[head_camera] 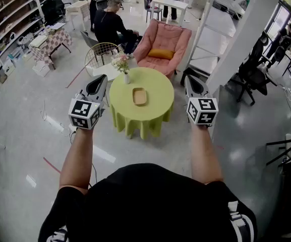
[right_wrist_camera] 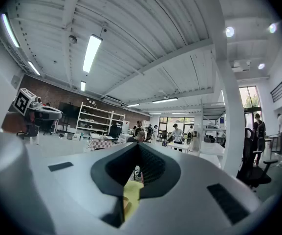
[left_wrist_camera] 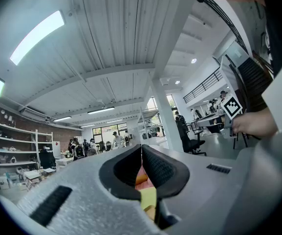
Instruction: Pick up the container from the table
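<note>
Bare tabletop around container, flower vase at far-left rim

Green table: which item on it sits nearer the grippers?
The flat tan container at its centre; the flower vase stands farther back, near the far-left edge.

I'm seeing a pink armchair sitting at 12 o'clock, an orange cushion lying on it. A flower vase, a wire chair and a seated person are lining up towards 11. A white pillar is rising at 2.
</note>
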Demonstrator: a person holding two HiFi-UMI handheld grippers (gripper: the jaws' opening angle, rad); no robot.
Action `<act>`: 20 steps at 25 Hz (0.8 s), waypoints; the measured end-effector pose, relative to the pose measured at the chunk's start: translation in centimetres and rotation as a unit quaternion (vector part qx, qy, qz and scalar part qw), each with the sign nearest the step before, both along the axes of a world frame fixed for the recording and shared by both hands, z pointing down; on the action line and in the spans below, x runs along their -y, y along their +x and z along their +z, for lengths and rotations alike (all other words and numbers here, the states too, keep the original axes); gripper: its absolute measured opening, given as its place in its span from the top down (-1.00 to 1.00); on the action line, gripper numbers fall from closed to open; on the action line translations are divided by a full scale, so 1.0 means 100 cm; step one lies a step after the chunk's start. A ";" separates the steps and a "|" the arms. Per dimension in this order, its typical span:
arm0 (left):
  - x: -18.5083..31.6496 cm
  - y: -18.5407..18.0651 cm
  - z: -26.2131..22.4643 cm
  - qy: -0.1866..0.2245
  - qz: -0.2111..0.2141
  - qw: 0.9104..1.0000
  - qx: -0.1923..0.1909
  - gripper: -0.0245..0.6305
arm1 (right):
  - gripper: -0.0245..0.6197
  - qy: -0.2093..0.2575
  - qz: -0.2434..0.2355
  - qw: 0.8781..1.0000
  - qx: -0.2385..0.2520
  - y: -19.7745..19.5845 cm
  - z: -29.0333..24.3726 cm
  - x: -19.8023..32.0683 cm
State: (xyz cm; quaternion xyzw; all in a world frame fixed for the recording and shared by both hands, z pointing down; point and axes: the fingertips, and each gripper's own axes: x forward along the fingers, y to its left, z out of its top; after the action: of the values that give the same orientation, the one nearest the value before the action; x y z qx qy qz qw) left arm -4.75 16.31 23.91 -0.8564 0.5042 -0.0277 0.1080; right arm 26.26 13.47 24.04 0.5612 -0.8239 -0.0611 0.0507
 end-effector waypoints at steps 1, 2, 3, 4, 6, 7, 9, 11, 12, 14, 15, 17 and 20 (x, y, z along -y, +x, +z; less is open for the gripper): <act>0.001 0.003 0.000 0.001 0.000 1.000 0.000 0.87 | 0.90 0.001 -0.001 1.000 0.001 0.003 0.000 0.001; 0.001 0.007 0.000 0.002 -0.001 1.000 0.000 0.87 | 0.90 0.002 -0.002 1.000 0.002 0.007 0.000 0.002; 0.001 0.012 0.000 0.003 -0.002 1.000 0.002 0.87 | 0.90 0.003 -0.003 1.000 0.003 0.011 0.000 0.002; 0.001 0.018 0.000 0.005 -0.004 1.000 0.005 0.87 | 0.90 0.003 -0.004 1.000 0.003 0.016 0.002 0.002; -0.001 0.032 0.001 0.005 -0.005 1.000 0.013 0.87 | 0.90 0.001 -0.005 1.000 0.003 0.027 0.007 -0.001; -0.003 0.037 0.003 0.005 -0.004 1.000 0.017 0.87 | 0.90 -0.001 -0.006 1.000 0.004 0.032 0.010 -0.003; -0.009 0.044 0.005 0.004 -0.003 1.000 0.020 0.87 | 0.90 -0.004 -0.007 1.000 0.006 0.038 0.016 -0.006; -0.013 0.049 0.008 0.005 -0.003 1.000 0.021 0.87 | 0.90 -0.005 -0.008 1.000 0.008 0.042 0.020 -0.008; -0.013 0.050 0.008 0.005 -0.003 1.000 0.022 0.87 | 0.90 -0.005 -0.009 1.000 0.009 0.043 0.021 -0.007; -0.011 0.052 0.008 0.003 -0.005 1.000 0.023 0.87 | 0.90 -0.004 -0.011 1.000 0.010 0.045 0.020 -0.005; -0.010 0.053 0.009 0.001 -0.006 1.000 0.024 0.87 | 0.90 -0.004 -0.011 1.000 0.011 0.046 0.020 -0.003; -0.010 0.050 0.011 -0.006 -0.010 1.000 0.024 0.87 | 0.90 -0.007 -0.013 1.000 0.015 0.045 0.024 -0.002; -0.009 0.039 0.009 -0.006 -0.011 1.000 0.022 0.87 | 0.90 -0.012 -0.015 1.000 0.016 0.034 0.024 0.002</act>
State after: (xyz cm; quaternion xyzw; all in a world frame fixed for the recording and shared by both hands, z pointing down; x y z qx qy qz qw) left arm -0.86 17.16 24.84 -0.8507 0.5108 -0.0511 0.1135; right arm 29.67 13.22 26.46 0.5491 -0.8335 -0.0430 0.0430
